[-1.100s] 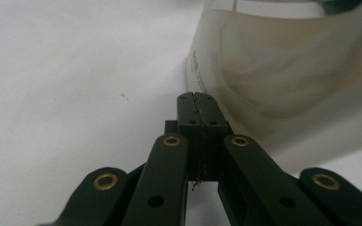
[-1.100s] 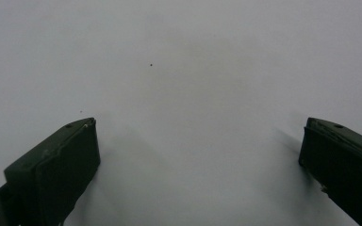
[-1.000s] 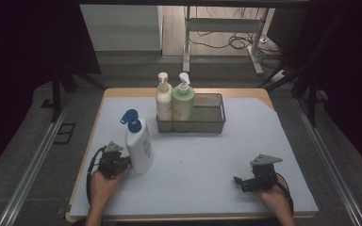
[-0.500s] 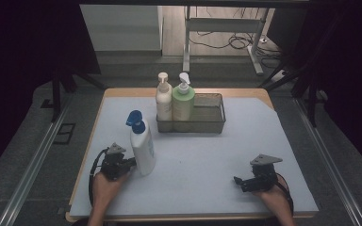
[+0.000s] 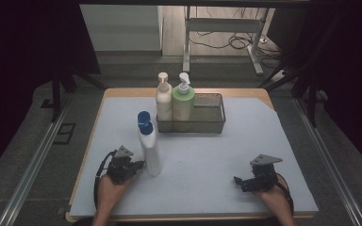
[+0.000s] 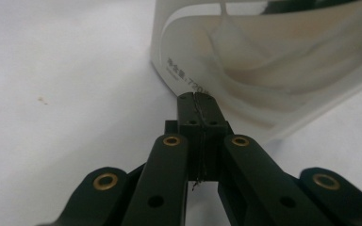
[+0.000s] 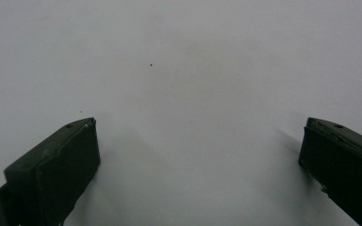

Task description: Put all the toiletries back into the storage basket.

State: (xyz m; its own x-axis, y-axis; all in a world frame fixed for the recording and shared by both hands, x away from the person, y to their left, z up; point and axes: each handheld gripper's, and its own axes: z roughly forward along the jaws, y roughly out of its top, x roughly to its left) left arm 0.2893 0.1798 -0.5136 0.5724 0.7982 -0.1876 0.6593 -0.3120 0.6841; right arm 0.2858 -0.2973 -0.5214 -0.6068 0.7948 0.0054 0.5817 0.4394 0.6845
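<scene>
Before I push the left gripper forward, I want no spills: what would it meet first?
The white bottle: the shut left gripper points at its base, apparently almost touching.

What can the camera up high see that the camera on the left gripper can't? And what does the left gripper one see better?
High view alone: the wire basket holding a cream pump bottle and a green pump bottle, the blue cap, and the right gripper with jaws apart. Left gripper view alone: small print on the bottle's base, and its own jaws pressed shut. Both: the white bottle, the left gripper beside it, and the pale table.
</scene>
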